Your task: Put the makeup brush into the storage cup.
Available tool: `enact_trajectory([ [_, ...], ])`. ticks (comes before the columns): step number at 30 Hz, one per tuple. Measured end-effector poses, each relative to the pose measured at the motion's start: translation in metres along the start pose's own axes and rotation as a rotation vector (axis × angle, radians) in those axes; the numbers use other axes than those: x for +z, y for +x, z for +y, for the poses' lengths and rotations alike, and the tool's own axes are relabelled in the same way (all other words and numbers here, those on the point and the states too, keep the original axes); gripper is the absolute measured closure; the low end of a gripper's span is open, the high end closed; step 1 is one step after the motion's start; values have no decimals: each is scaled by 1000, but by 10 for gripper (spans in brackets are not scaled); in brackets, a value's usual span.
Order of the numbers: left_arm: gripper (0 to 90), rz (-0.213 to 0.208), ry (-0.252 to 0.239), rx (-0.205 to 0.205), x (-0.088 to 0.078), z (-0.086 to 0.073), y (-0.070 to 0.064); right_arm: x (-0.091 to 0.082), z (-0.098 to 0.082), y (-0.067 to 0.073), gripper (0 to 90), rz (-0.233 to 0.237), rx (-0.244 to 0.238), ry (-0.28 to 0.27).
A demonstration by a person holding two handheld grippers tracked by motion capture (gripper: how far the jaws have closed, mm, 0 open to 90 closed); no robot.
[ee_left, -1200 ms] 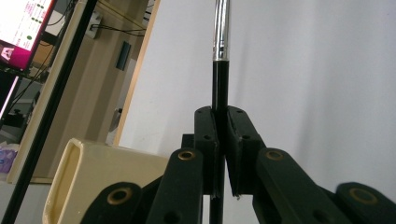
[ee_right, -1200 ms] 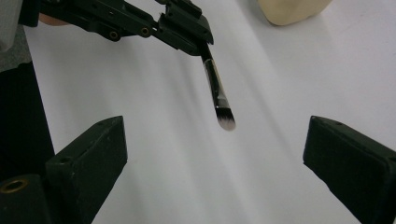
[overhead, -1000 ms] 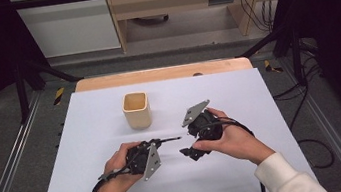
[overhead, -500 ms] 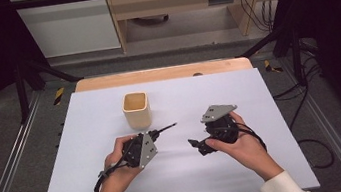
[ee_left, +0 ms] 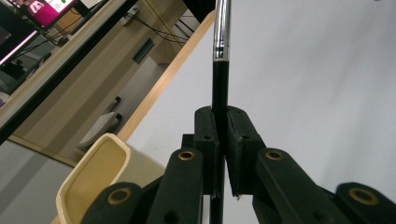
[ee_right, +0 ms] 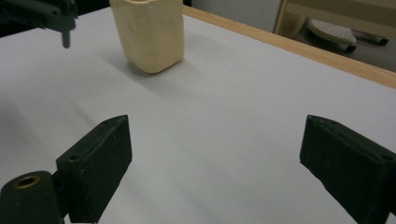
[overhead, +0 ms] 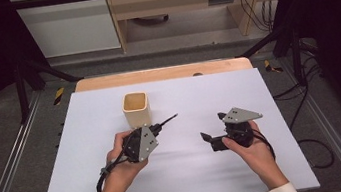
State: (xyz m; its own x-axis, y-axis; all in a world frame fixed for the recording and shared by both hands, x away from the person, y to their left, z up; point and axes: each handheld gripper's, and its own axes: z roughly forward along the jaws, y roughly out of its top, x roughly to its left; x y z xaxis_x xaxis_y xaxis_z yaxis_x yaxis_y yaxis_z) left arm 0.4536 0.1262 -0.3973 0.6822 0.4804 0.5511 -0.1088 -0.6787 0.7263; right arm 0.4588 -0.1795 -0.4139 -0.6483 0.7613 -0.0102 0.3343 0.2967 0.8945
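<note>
the left gripper (overhead: 159,128) is clamped on a black pen (ee_left: 220,84) w/ a chrome band, the shaft pinched between both pads, tip pointing out toward 1 o'clock in the high view, just at 5 o'clock of the cream cup (overhead: 136,109) on the worktop (overhead: 288,160). the step looks like dropping the pen into that cup. to do it well: lift enough to clear the rim, swing toward 11 o'clock, tilt the pen closer to upright so the tip goes in first, centre it over the opening, and only let go once the tip is inside; a slanted entry could catch the rim and tip the cup, which looks light. the right gripper (overhead: 214,131) rests w/ jaws spread wide, nothing between them, well apart at 3 o'clock of the left one, so it's out of the path. vs. a second ago: the two grippers were close together mid-worktop, almost meeting; now the right has pulled away toward 3-4 o'clock, and the left w/ the pen sits nearer the cup. the cup hasn't moved.
</note>
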Motion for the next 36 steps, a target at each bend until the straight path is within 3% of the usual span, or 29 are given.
enact_trajectory([
  [8, 839, 15, -29, -61, -6, 5, 6, -10, -5, -10, 78, -56, 8, -74],
  [11, 839, 19, -40, -81, -9, 9, 10, -12, -9, -15, 73, -78, 32, -95],
  [18, 839, 15, -61, -95, -12, 17, 16, -12, -20, -17, 55, -89, 59, -83],
  [25, 840, 48, -90, -161, -17, 28, 25, -10, -30, -17, 48, -116, 66, -109],
  [27, 840, 53, -92, -169, -17, 28, 27, -10, -32, -17, 45, -112, 68, -109],
  [31, 840, 73, -111, -227, -17, 27, 36, -10, -37, -21, 44, -129, 69, -108],
  [36, 840, 97, -129, -253, -17, 26, 43, -10, -38, -23, 44, -139, 67, -105],
])
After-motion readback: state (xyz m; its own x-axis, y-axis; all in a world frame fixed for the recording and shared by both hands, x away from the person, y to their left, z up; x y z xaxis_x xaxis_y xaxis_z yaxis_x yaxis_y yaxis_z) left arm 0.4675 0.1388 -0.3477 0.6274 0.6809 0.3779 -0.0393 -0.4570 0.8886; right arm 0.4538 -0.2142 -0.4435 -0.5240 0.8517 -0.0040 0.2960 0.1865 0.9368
